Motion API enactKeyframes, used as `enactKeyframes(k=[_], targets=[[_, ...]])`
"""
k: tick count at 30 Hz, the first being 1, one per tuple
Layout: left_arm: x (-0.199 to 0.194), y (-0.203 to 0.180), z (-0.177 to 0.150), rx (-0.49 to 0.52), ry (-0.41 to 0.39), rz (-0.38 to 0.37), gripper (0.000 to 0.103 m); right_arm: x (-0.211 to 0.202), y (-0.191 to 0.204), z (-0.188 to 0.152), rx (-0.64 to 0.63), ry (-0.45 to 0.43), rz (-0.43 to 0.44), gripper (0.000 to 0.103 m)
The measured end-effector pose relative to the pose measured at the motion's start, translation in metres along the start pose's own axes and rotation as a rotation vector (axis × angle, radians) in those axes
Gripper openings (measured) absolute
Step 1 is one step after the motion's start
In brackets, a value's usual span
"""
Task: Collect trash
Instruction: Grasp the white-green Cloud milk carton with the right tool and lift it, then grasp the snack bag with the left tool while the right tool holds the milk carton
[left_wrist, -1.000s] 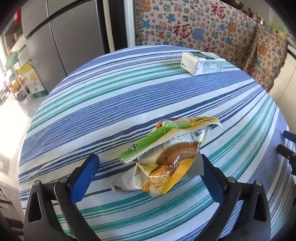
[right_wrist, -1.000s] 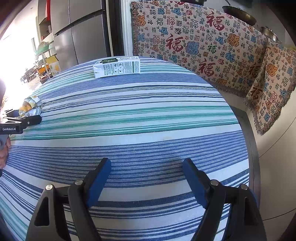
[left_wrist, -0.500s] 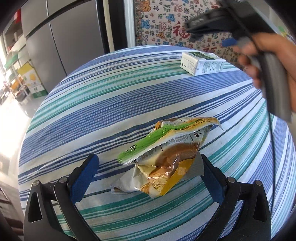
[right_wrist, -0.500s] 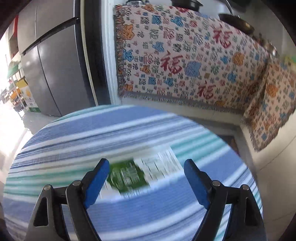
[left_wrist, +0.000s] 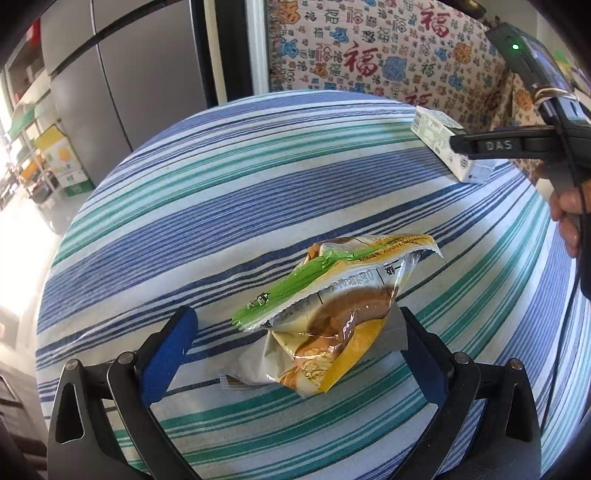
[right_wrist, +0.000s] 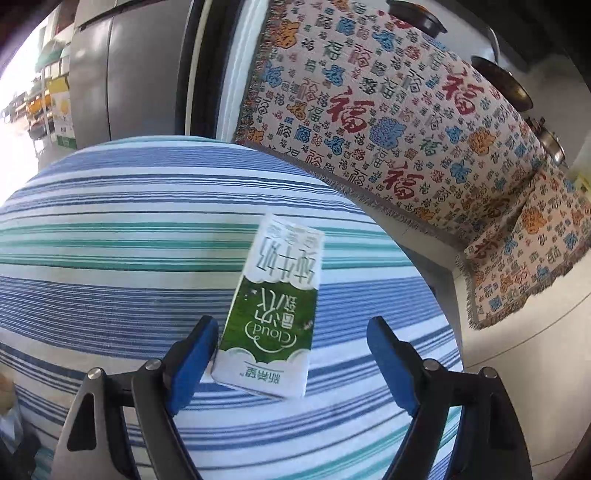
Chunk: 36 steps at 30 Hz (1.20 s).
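1. Two hand-held grippers are gaping wide, gripping nothing; the left hand-held gripper (left_wrist: 295, 354) is straddling the crumpled snack wrapper (left_wrist: 328, 314) near the surface's (left_wrist: 221, 221) front edge.
2. The right hand-held gripper (right_wrist: 291, 358) has swung over to the milk carton (right_wrist: 275, 310) near the far edge, so it is lining up a grab.

Hand-held two-finger grippers, wrist views.
Left gripper (left_wrist: 295, 354) and right gripper (right_wrist: 291, 362): black triangular-cutout linkage arms joined by silver round-head screws, each finger faced with a blue pad. Seen from the left, the right unit's black body carries a green indicator light, a raised "DAS" marking, a thin black cable and a metal ring.
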<state>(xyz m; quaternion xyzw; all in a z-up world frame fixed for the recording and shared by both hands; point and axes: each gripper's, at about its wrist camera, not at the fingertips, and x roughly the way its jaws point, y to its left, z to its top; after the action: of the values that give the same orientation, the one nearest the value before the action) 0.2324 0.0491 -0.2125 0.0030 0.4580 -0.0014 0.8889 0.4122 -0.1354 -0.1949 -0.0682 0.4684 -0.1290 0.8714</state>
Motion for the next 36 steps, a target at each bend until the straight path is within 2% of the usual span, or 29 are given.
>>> enactKeyframes(k=[2, 6, 7, 8, 9, 10, 15, 18, 21, 23, 24, 28, 33, 36], targets=[[0.0, 0.0, 0.0, -0.001, 0.0, 0.002, 0.103, 0.004, -0.008, 0.004, 0.061, 0.021, 0.061, 0.085], [0.001, 0.001, 0.0, -0.002, 0.0, 0.001, 0.103, 0.021, 0.002, 0.011, 0.067, 0.06, 0.104, 0.084], [0.0, 0.001, 0.0, -0.002, 0.0, 0.001, 0.103, 0.027, 0.004, 0.011, 0.069, 0.087, 0.111, 0.079], [0.0, 0.001, 0.0, -0.002, 0.0, 0.001, 0.103, 0.029, 0.004, 0.008, 0.079, 0.107, 0.126, 0.069], [0.001, 0.001, 0.001, -0.002, 0.0, 0.001, 0.103, 0.03, 0.002, 0.004, 0.093, 0.122, 0.147, 0.049], [0.0, 0.0, 0.0, -0.001, 0.0, 0.001, 0.103, 0.026, -0.001, -0.001, 0.101, 0.128, 0.161, 0.047], [0.0, -0.001, -0.002, 0.006, 0.001, -0.005, 0.103, -0.022, 0.001, -0.061, 0.017, 0.145, 0.253, 0.047], [-0.003, -0.001, -0.005, 0.035, 0.01, -0.025, 0.103, -0.054, 0.003, -0.108, 0.003, 0.1, 0.273, 0.049], [-0.009, 0.003, -0.009, 0.085, 0.047, -0.061, 0.103, -0.072, 0.001, -0.136, 0.028, 0.057, 0.283, 0.051], [-0.014, 0.007, -0.016, 0.109, 0.069, -0.076, 0.103, -0.069, -0.001, -0.147, 0.041, 0.109, 0.306, 0.068], [-0.017, 0.011, -0.02, 0.11, 0.078, -0.079, 0.102, -0.071, -0.002, -0.148, 0.033, 0.096, 0.308, 0.076], [-0.028, 0.015, -0.027, 0.137, 0.092, -0.121, 0.102, -0.079, -0.008, -0.145, -0.005, 0.124, 0.305, 0.076], [-0.041, 0.006, -0.014, 0.129, 0.012, -0.188, 0.102, -0.089, -0.024, -0.118, 0.032, 0.145, 0.326, 0.076], [-0.04, 0.002, -0.004, 0.125, -0.028, -0.184, 0.102, -0.078, -0.019, -0.098, 0.047, 0.216, 0.331, 0.076]])
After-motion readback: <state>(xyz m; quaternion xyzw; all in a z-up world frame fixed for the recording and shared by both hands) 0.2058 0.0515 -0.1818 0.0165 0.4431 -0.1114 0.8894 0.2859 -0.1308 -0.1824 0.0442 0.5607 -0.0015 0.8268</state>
